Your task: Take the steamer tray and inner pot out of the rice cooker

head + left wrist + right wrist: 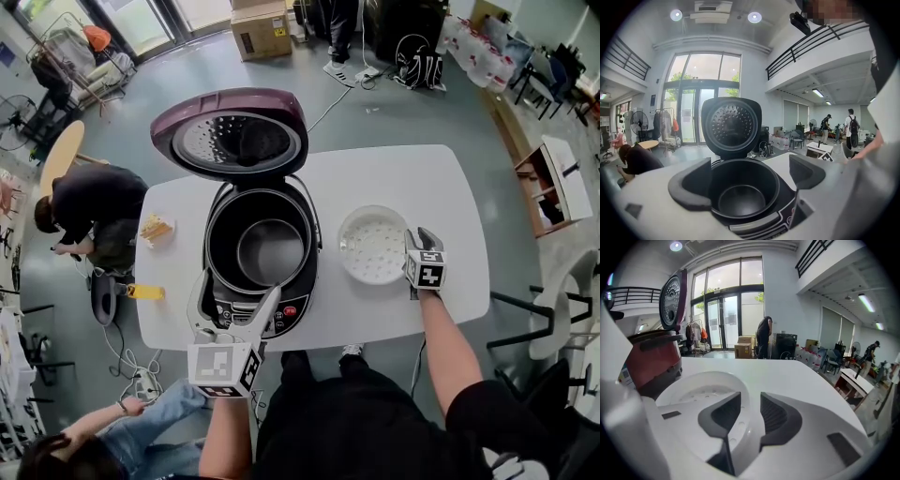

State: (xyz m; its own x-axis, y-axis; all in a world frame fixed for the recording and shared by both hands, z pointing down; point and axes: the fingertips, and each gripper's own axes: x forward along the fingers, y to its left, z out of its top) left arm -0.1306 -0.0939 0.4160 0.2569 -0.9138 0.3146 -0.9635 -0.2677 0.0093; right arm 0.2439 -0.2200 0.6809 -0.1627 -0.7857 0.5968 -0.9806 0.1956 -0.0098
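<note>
The rice cooker (221, 302) stands open on the white table (394, 173), its lid (230, 133) raised at the back. The dark inner pot (270, 251) sits inside it, empty. My left gripper (234, 291) hovers at the cooker's front edge, jaws wide open with nothing between them; in the left gripper view the pot (740, 199) lies beyond the gripper (747, 173). The white perforated steamer tray (373, 246) rests on the table right of the cooker. My right gripper (419, 234) straddles the tray's right rim, one jaw inside, one outside, with a gap showing (750, 401) around the tray (701, 390).
A small snack packet (156, 228) lies near the table's left edge, a yellow object (141, 292) just off it. A person crouches on the floor at left (89, 202). Another person's arm shows bottom left (131, 412). A cardboard box (261, 30) stands behind.
</note>
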